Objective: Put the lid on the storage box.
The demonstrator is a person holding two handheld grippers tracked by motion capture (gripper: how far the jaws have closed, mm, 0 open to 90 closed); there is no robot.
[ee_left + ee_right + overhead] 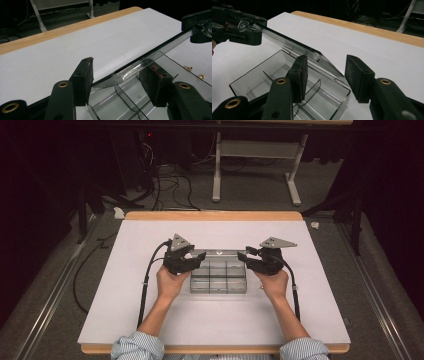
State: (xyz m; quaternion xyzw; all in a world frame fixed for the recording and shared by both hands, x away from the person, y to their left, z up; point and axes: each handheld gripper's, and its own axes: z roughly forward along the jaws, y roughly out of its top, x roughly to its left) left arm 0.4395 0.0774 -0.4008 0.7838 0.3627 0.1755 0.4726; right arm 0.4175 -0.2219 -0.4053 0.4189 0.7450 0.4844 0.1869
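Observation:
A clear plastic compartment box (218,281) sits mid-table with its lid (218,253) raised along the far side. My left gripper (201,259) is at the lid's left end and my right gripper (241,256) at its right end. In the left gripper view the lid (155,52) runs slantwise between the spread pads of the left gripper (116,80), its end close to the left pad (83,80). In the right gripper view the lid (287,41) ends between the wide-apart pads of the right gripper (325,77), above the box (274,82). Gaps show beside that lid end.
A white sheet (215,320) covers the wood-edged table. Two small brass pieces (187,67) lie on it to the right of the box. Cables trail from both grippers toward the near edge. Beyond the far edge are a floor, cables and a white stand (217,175).

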